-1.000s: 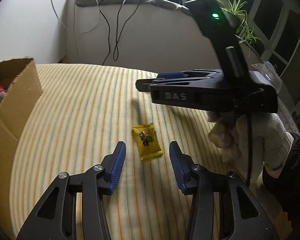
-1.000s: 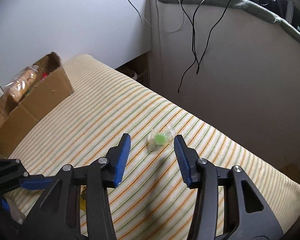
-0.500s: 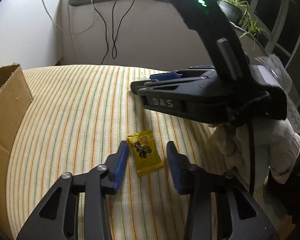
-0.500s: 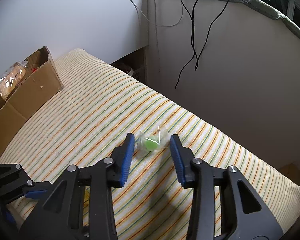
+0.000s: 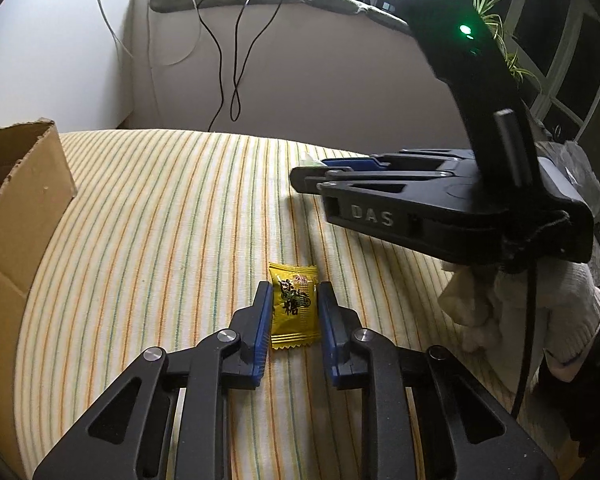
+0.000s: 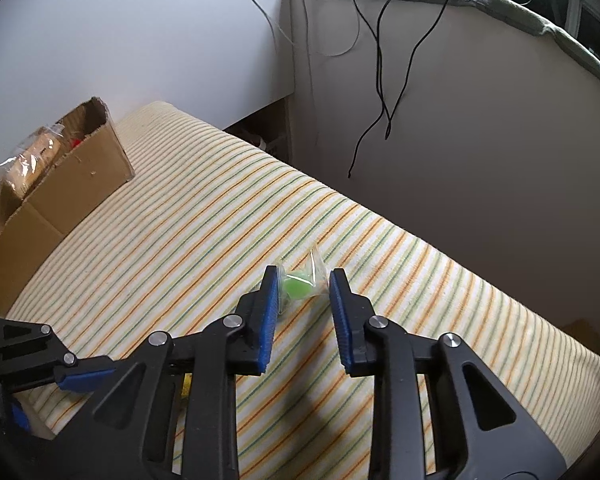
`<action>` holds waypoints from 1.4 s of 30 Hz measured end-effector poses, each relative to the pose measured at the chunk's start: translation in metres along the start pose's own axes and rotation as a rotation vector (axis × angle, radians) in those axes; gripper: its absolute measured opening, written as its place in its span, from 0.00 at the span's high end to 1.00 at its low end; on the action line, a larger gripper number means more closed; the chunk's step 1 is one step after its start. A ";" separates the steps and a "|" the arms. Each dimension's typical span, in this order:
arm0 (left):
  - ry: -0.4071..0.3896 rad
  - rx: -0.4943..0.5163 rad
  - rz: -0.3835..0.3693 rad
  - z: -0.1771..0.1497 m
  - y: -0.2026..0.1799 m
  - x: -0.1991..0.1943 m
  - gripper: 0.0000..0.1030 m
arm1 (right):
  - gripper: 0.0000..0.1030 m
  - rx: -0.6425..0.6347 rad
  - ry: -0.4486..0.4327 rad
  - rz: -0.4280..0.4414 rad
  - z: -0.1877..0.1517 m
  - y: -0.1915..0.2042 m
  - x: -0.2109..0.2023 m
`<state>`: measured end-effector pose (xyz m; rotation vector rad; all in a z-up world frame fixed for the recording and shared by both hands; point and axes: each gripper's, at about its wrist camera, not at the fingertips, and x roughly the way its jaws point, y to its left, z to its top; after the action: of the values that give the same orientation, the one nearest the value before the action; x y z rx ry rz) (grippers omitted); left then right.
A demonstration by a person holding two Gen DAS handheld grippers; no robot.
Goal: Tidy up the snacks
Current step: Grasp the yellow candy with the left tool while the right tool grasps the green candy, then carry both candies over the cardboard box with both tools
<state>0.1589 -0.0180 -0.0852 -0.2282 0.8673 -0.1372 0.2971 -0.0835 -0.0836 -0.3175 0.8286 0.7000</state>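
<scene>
The yellow candy packet (image 5: 293, 307) lies flat on the striped cloth (image 5: 160, 216) — a small glossy pillow pouch with crimped ends, dark printed characters and a little green-and-red picture on its face. The left gripper (image 5: 291, 312) straddles it: its blue-padded fingers (image 5: 262, 322) have just been closing and stand narrow, one along each long edge of the packet, the left pad at its edge and a sliver of cloth showing by the right one.

Farther from the cardboard box (image 6: 66, 196) than the packet, near the cloth's far edge, sits the green candy (image 6: 298, 285), a round bright-green sweet in a clear crinkled wrapper with a twisted tail. The right gripper (image 6: 303, 300) has also just been closing; its fingers (image 6: 269, 312) are narrow around the sweet, the left pad against the wrapper, the right one apart from it.

The box stands at the cloth's left end, holding a clear bag of pale baked pieces (image 6: 28, 160) and something red.
</scene>
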 end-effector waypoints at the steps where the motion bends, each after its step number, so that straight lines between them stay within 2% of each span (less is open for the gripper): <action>1: -0.002 0.001 0.001 0.000 0.000 -0.001 0.80 | 0.75 0.001 -0.002 0.000 0.000 -0.001 -0.001; 13: -0.056 0.010 0.005 -0.002 -0.003 -0.033 0.80 | 0.75 0.014 -0.033 -0.001 -0.008 0.004 -0.033; 21: -0.134 -0.025 0.022 -0.002 0.016 -0.074 0.80 | 0.75 -0.005 -0.067 0.012 -0.005 0.025 -0.062; 32: -0.216 -0.094 0.082 -0.017 0.067 -0.127 0.80 | 0.75 -0.084 -0.116 0.053 0.014 0.089 -0.085; 42: -0.272 -0.139 0.161 -0.022 0.108 -0.163 0.80 | 0.75 -0.171 -0.142 0.101 0.032 0.149 -0.087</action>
<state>0.0408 0.1176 -0.0056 -0.2980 0.6216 0.1036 0.1732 0.0045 0.0045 -0.3766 0.6540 0.8805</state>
